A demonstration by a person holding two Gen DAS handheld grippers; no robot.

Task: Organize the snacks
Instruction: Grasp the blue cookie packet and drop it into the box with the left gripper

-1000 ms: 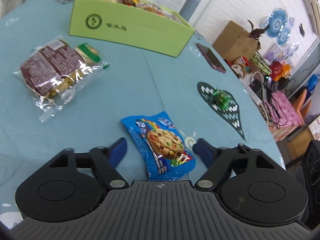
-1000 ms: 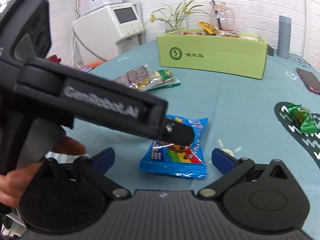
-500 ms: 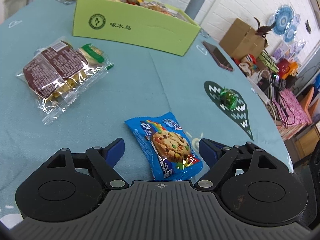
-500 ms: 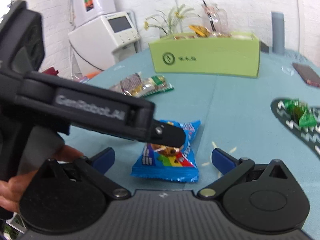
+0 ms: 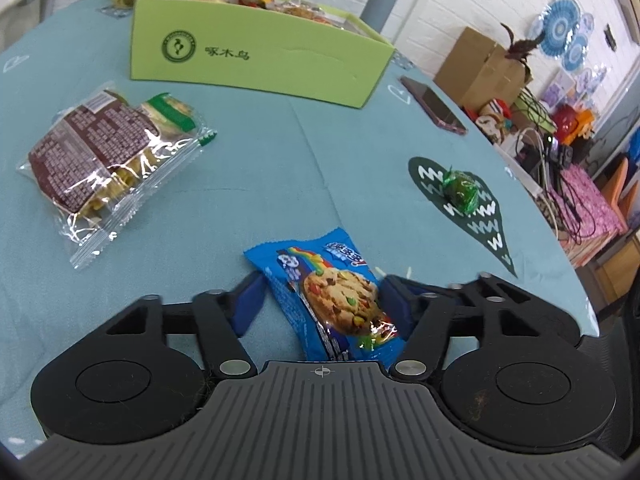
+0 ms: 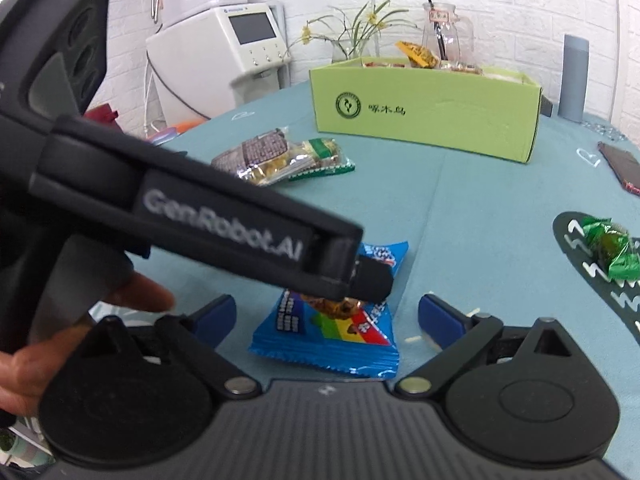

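Teal cloth covers the desk (image 5: 208, 208) we work over. Our left tool (image 5: 320, 300) straddles the blue cookie packet (image 5: 328, 296); its right pad touches the wrapper, the left pad stands just apart, and we cannot tell whether it grips. Its body hides the packet's near end. Our right tool (image 6: 326, 316) is spread wide, the left tool's arm crossing and covering part of the packet there. Farther off lie a clear snack bag (image 5: 104, 152), a green candy (image 5: 460, 192) and the green box (image 5: 256, 56), its contents mostly hidden.
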